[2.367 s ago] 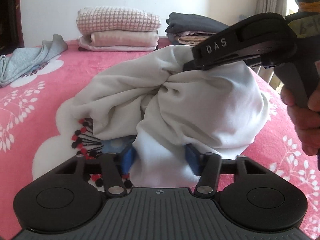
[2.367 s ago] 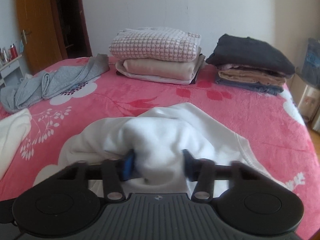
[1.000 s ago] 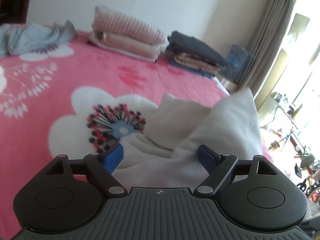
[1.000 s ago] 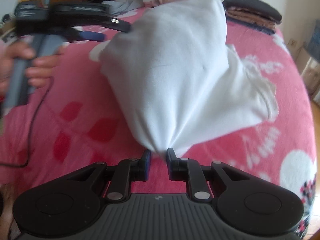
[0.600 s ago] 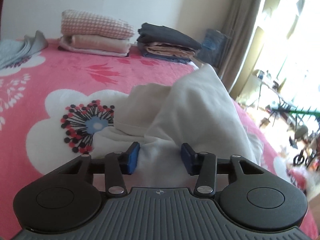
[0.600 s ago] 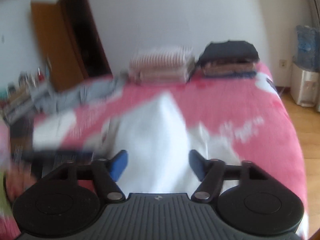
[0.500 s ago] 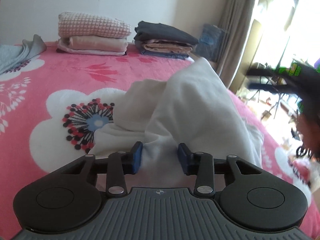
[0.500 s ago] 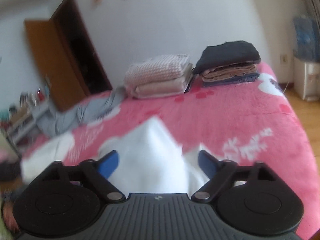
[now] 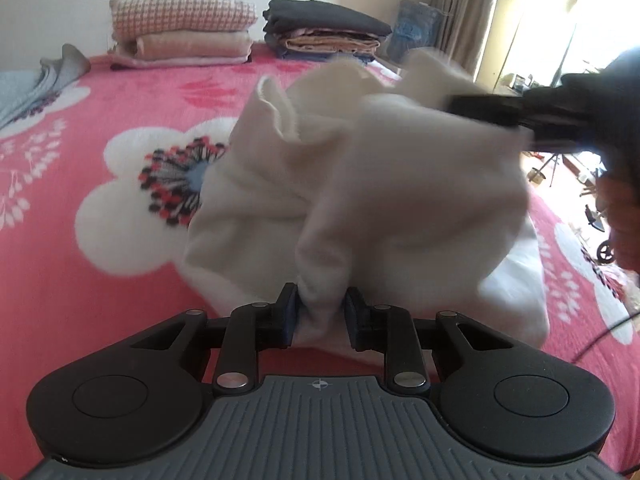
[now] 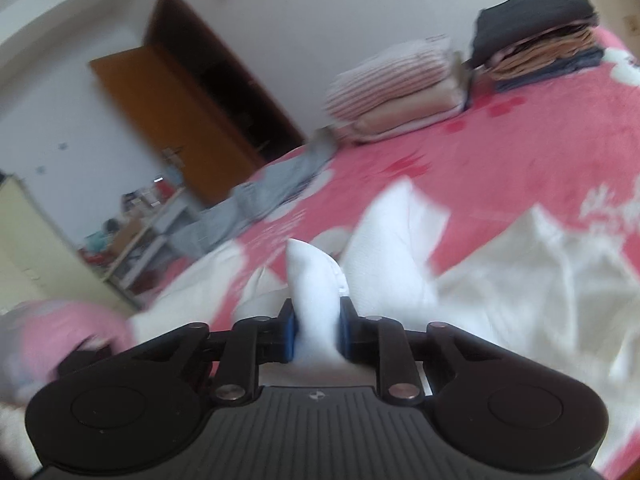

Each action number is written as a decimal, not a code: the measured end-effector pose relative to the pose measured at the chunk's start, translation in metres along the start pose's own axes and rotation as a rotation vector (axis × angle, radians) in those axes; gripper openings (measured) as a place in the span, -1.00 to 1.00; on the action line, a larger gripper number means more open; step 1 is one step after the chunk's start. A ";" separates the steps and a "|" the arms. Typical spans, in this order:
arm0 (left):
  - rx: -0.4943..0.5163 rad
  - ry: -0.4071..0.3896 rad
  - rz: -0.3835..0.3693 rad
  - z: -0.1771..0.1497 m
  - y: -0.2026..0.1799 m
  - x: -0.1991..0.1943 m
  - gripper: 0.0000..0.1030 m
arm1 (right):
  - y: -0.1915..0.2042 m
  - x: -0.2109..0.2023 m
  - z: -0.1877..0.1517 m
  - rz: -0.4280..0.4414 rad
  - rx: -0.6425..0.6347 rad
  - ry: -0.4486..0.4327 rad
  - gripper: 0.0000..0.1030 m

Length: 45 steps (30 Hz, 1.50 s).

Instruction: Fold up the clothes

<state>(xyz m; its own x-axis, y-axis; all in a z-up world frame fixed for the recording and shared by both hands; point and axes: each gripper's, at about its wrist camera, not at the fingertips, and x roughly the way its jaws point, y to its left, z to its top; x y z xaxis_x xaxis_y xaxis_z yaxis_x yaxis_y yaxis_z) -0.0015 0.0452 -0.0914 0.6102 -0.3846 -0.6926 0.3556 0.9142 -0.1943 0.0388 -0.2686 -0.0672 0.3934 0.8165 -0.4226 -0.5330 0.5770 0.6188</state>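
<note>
A white garment [image 9: 360, 184] lies bunched on the pink flowered bedspread [image 9: 120, 240]. My left gripper [image 9: 320, 312] is closing its jaws, and a gathered fold of the white cloth is pinched between the blue pads. In the left wrist view the right gripper [image 9: 472, 106] reaches in from the right, blurred, with its tips at the upper edge of the garment. In the right wrist view my right gripper [image 10: 316, 332] is closing its jaws, and a peak of the white garment [image 10: 500, 280] sticks up between the pads, which press on it.
Two stacks of folded clothes sit at the far end of the bed: a checked pink stack [image 9: 180, 28] and a dark stack [image 9: 324, 28]. A grey garment [image 9: 36, 84] lies loose at the far left. A brown door [image 10: 172, 120] and a cluttered shelf [image 10: 140, 216] stand beyond the bed.
The left jaws narrowed onto the white fold. The right jaws went from wide apart to pinching a peak of cloth, and the right gripper came into the left view.
</note>
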 end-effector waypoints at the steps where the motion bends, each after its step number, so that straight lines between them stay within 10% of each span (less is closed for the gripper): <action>1: -0.011 0.002 -0.007 -0.003 0.004 -0.005 -0.52 | 0.008 -0.009 -0.007 0.020 -0.003 0.012 -0.60; 18: -0.269 -0.068 0.017 -0.015 0.051 -0.083 -0.26 | 0.092 -0.019 -0.163 0.107 -0.089 0.499 -0.78; 26: -0.178 -0.022 -0.158 0.003 0.009 -0.075 0.74 | 0.121 -0.010 -0.176 0.010 -0.316 0.663 -0.66; 31: -0.069 -0.047 -0.205 0.013 -0.025 -0.063 0.97 | 0.121 -0.051 -0.147 -0.032 -0.285 0.576 0.03; 34: 0.009 -0.012 -0.110 0.018 -0.043 -0.043 0.96 | 0.105 -0.077 -0.124 -0.079 -0.190 0.452 0.38; 40: 0.096 0.024 0.029 0.035 -0.053 -0.038 0.87 | 0.030 -0.100 -0.092 -0.243 0.200 0.114 0.45; 45: 0.142 -0.060 0.109 0.062 -0.054 -0.061 0.87 | -0.025 -0.086 -0.086 -0.308 0.415 0.013 0.40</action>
<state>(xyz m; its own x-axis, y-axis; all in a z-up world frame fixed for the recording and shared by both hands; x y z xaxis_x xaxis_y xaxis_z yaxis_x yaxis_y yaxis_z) -0.0143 0.0116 0.0043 0.6900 -0.2946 -0.6611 0.3784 0.9255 -0.0175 -0.0463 -0.3518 -0.1028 0.4744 0.6119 -0.6329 -0.0506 0.7366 0.6744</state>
